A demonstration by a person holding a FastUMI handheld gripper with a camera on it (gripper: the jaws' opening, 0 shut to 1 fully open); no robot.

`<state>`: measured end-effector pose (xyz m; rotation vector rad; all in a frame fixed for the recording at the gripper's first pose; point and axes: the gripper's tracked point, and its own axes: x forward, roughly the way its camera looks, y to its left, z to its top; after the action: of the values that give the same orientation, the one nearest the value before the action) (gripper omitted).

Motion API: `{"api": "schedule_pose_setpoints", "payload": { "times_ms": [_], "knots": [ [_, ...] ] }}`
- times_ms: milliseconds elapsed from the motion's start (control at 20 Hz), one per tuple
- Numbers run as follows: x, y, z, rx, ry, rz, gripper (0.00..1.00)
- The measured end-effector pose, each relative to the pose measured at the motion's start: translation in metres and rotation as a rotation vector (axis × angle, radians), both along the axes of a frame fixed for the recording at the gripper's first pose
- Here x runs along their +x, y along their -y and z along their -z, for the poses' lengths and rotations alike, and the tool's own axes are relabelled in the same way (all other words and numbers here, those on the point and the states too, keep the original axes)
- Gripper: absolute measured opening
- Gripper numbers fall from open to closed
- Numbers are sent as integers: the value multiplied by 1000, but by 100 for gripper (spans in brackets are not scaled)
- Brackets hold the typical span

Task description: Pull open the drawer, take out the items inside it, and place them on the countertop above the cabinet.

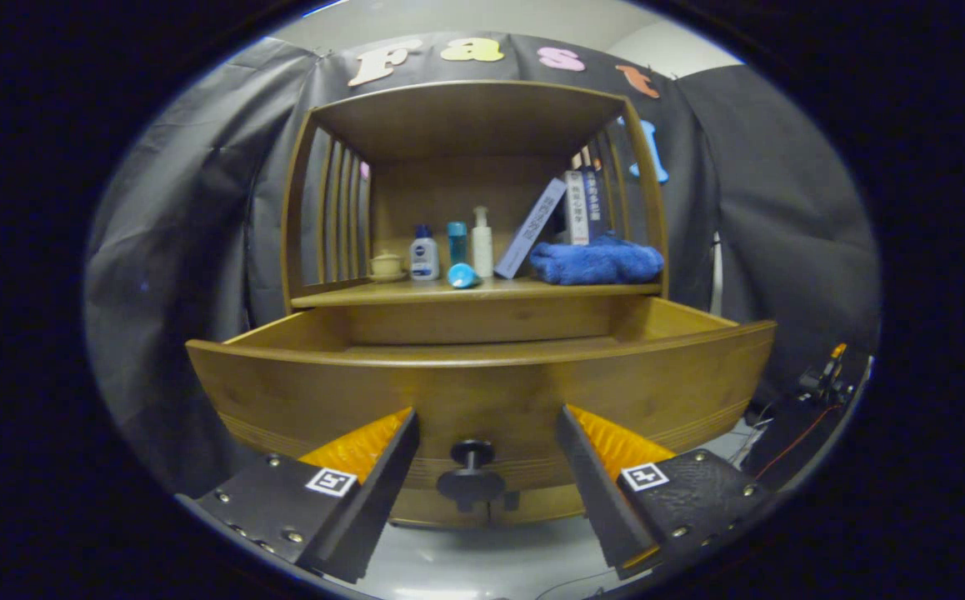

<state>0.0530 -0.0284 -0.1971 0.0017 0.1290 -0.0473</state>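
**A:** Where is the drawer?

**B:** The wooden drawer [482, 392] is pulled out from the cabinet [466, 125]. Its front is right ahead of the gripper [487, 425]. From here I cannot see what is inside it.

**A:** What are the fingers doing?

**B:** They are spread wide apart. They are not holding anything. The dark drawer knob [472, 475] sits between them, and neither finger touches it.

**A:** What is on the countertop [416, 292] above the drawer?

**B:** Lots of things! A small cup [386, 266] on a saucer is at one end. Next to it is a white bottle with a blue cap [424, 254]. Then a teal bottle [457, 242] and a white pump bottle [482, 242]. A small round blue thing [462, 275] lies in front of them, near the edge.

**A:** And at the other end?

**B:** A folded blue towel [597, 261] lies there. Behind it stand some books [584, 206]. One book [531, 227] leans over against them.
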Motion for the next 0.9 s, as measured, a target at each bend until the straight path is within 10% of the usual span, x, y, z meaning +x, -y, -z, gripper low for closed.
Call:
{"api": "schedule_pose_setpoints", "payload": {
  "times_ms": [450, 900],
  "knots": [
    [22, -9, 14, 137, -39, -44, 99],
    [56, -11, 10, 17, 39, -33, 99]
  ]
}}
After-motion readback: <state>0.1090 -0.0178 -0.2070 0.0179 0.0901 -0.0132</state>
